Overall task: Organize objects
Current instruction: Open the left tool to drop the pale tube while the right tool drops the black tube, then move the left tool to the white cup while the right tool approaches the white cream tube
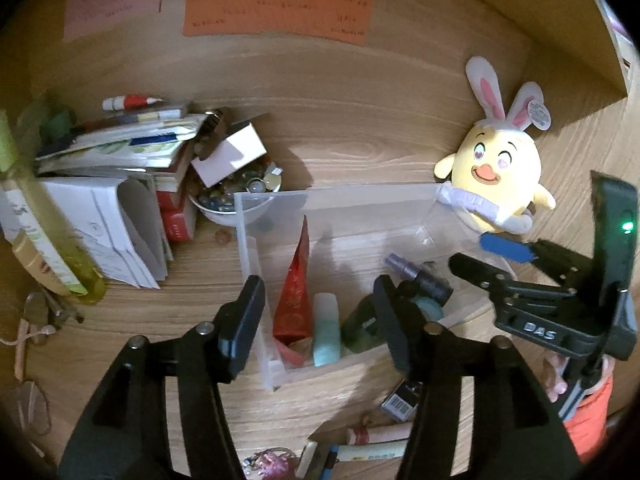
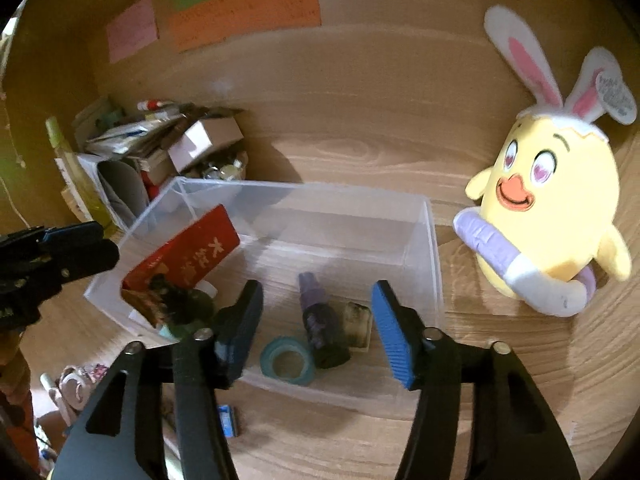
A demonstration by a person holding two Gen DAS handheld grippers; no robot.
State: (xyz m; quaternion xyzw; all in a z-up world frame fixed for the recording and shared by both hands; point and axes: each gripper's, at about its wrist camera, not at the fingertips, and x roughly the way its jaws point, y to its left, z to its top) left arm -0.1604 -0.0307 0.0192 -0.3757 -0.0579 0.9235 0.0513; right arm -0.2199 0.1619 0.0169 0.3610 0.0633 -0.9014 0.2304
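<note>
A clear plastic bin [image 1: 336,196] [image 2: 434,248] sits on the wooden desk. It holds a red packet [image 1: 294,300] [image 2: 184,260], a pale green tube [image 1: 326,330], a dark green bottle [image 1: 358,328] [image 2: 188,312], a purple spray bottle [image 1: 416,274] [image 2: 320,320], a teal tape roll [image 2: 287,360] and a small card [image 2: 358,326]. My left gripper [image 1: 318,320] is open and empty over the bin's near left part. My right gripper [image 2: 316,332] is open and empty above the tape and spray bottle; it also shows in the left wrist view [image 1: 516,260].
A yellow bunny-eared plush [image 1: 500,172] [image 2: 548,208] stands right of the bin. A pile of books and papers [image 1: 116,160], a bowl of beads [image 1: 236,196] and a yellow bottle [image 1: 48,220] crowd the left. A small box [image 1: 400,398], tubes and trinkets lie in front.
</note>
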